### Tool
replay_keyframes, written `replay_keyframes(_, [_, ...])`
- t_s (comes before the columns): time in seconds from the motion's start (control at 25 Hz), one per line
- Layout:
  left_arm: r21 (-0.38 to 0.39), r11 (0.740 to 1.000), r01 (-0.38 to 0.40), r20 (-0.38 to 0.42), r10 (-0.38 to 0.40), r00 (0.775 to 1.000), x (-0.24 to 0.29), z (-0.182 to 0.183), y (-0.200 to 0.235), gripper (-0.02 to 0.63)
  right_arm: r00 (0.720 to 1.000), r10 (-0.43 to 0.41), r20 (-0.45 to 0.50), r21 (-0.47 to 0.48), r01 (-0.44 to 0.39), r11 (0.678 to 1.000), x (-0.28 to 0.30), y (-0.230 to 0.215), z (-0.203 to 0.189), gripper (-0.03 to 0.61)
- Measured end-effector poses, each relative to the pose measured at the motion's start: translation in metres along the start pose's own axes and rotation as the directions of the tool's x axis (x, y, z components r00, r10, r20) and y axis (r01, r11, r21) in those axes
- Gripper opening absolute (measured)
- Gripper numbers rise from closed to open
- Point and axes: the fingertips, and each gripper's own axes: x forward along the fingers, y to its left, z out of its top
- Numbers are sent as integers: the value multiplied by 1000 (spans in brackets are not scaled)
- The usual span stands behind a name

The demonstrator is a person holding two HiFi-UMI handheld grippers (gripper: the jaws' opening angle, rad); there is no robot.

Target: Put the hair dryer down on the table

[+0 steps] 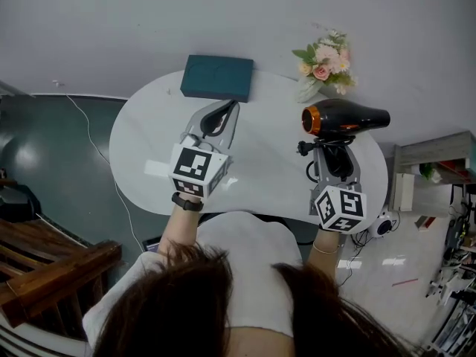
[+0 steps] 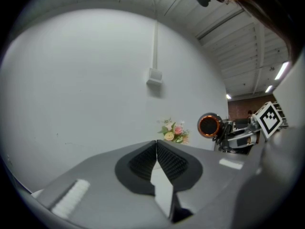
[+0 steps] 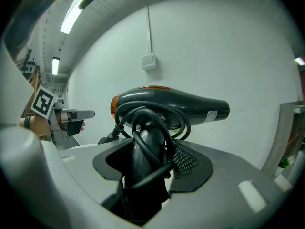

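A black hair dryer (image 1: pixel 346 117) with an orange ring at its back end hangs level over the right part of the white oval table (image 1: pixel 275 155), nozzle pointing right. My right gripper (image 1: pixel 331 151) is shut on its handle, and the black cord (image 3: pixel 147 123) is looped around that handle. In the right gripper view the hair dryer (image 3: pixel 171 104) fills the middle above the right gripper (image 3: pixel 150 151). My left gripper (image 1: pixel 223 114) hovers over the table's left-middle. Its pads meet with nothing between them in the left gripper view (image 2: pixel 156 149), where the hair dryer (image 2: pixel 209 126) shows at the right.
A teal box (image 1: pixel 217 76) lies at the table's far edge. A flower bunch (image 1: pixel 323 65) sits at the far right. A grey shelf (image 1: pixel 439 162) and cables stand on the floor to the right, dark wooden furniture (image 1: pixel 44 262) at lower left.
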Motion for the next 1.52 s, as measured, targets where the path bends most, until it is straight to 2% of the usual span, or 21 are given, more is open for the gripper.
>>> replay_keyframes(0.32, [-3, 1000, 31, -8, -31, 999, 9, -3, -3, 61, 1000, 9, -21, -35, -9, 999, 8, 9, -2, 229])
replay_keyframes(0.72, [-22, 997, 69, -27, -70, 997, 12, -20, -12, 61, 992, 41, -123, -44, -46, 998, 13, 27, -48, 229])
replay_keyframes(1.52, [-62, 994, 90, -111, -97, 989, 11, -76, -22, 61, 931, 141, -338, -11, -154, 988, 53, 58, -153, 229])
